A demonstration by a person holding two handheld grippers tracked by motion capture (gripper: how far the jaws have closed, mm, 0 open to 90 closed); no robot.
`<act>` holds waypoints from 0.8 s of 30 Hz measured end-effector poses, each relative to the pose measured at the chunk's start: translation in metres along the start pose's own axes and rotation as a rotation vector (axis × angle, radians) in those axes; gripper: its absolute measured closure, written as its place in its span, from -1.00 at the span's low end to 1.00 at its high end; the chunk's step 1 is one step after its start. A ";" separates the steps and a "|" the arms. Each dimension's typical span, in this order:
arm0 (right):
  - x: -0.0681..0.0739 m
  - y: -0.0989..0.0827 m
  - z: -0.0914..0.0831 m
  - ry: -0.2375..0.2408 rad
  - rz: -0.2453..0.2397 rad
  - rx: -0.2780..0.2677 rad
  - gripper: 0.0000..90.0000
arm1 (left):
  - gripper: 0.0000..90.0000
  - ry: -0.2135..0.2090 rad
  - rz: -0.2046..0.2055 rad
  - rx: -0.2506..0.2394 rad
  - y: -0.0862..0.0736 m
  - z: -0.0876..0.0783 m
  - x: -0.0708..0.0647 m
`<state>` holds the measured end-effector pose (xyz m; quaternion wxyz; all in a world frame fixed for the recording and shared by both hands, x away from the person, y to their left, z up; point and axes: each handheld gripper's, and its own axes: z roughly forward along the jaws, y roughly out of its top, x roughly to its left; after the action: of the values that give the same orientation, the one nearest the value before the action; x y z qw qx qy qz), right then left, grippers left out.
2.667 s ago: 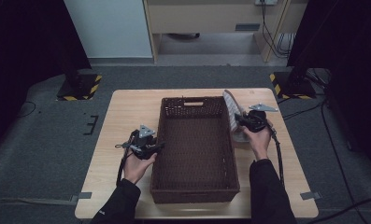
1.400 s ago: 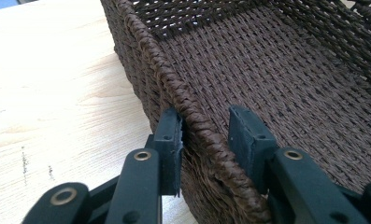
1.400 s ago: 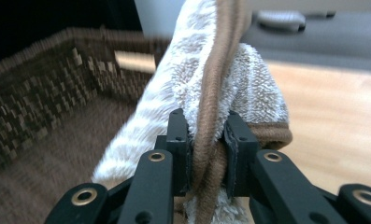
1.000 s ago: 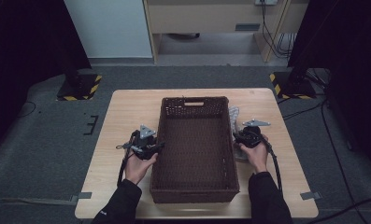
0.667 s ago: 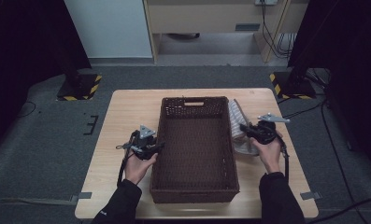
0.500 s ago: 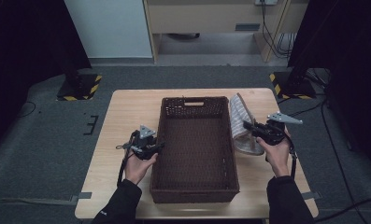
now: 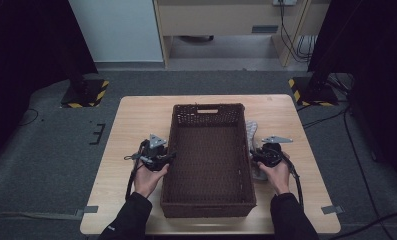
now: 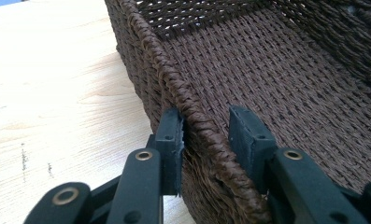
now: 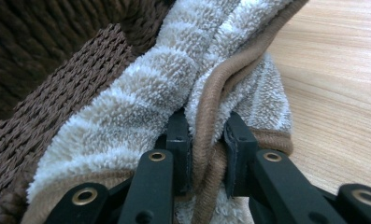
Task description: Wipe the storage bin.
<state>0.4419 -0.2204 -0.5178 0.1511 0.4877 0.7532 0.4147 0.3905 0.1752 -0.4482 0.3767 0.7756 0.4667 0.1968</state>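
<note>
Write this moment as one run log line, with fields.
left gripper: astride basket rim | right gripper: shut on towel | towel: beside basket, on table

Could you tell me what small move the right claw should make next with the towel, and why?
Probably lift the towel up and over the basket rim. The right claw is shut on the towel's folded edge just outside the right wall, while the left claw straddles the opposite rim, steadying the basket.
</note>
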 end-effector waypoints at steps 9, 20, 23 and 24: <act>-0.008 0.020 -0.053 0.021 0.010 -0.136 0.69 | 0.44 -0.002 -0.007 -0.001 0.000 0.000 0.001; 0.015 0.015 -0.070 0.110 -0.039 -0.156 0.69 | 0.45 0.001 -0.018 -0.005 -0.001 0.000 0.001; 0.014 0.008 -0.058 0.103 -0.025 -0.130 0.69 | 0.46 0.004 -0.021 -0.005 0.000 0.001 0.001; 0.014 0.005 -0.053 0.098 -0.021 -0.117 0.69 | 0.46 0.004 -0.022 -0.005 0.000 0.001 0.001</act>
<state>0.4045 -0.2333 -0.4790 0.1468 0.4492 0.7394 0.4796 0.3914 0.1757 -0.4487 0.3799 0.7689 0.4757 0.1953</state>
